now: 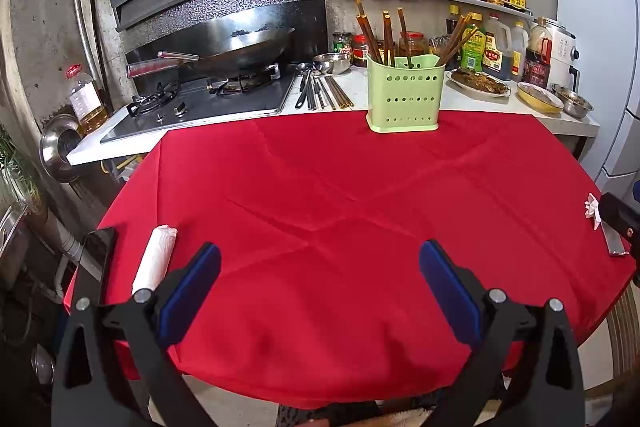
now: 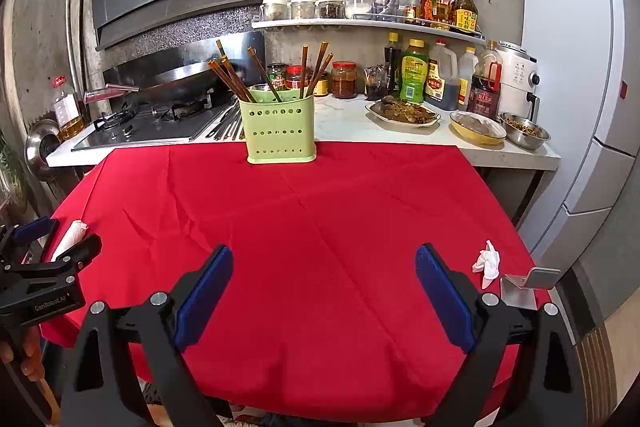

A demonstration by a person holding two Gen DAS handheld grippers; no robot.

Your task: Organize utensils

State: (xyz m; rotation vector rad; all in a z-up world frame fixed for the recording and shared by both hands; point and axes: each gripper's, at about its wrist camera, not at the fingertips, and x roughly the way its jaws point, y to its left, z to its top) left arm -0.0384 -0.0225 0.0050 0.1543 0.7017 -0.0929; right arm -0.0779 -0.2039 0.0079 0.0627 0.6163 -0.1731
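Chopsticks (image 1: 370, 33) stood upright in the green perforated holder (image 1: 404, 95), which sat at the far edge of the red tablecloth (image 1: 340, 207), against the white counter (image 1: 472, 99). In the right wrist view I saw the same chopsticks (image 2: 232, 79) fanned out to both sides of the holder (image 2: 280, 129), leaning rather than vertical.

More utensils (image 1: 320, 91), dark and metallic, lay flat on the counter between the gas stove (image 1: 200, 99) and the holder. I could not tell how many there were.

My left gripper (image 1: 320, 267) hovered over the near part of the cloth with its jaws spread wide and nothing between the blue pads (image 1: 192, 291). My right gripper (image 2: 324, 271) was in the same condition: jaws wide, pads (image 2: 444, 295) bare, positioned over the cloth and well apart from the holder.

A rolled white item (image 1: 154, 259) lay on the cloth just beside the left gripper's left finger, with a dark phone (image 1: 96, 251) near it at the table edge. A crumpled white tissue (image 2: 488, 263) lay near the right gripper's right finger, with a small metal stand (image 2: 528, 285) just beyond it.

A wok (image 1: 240, 51) sat on the stove.
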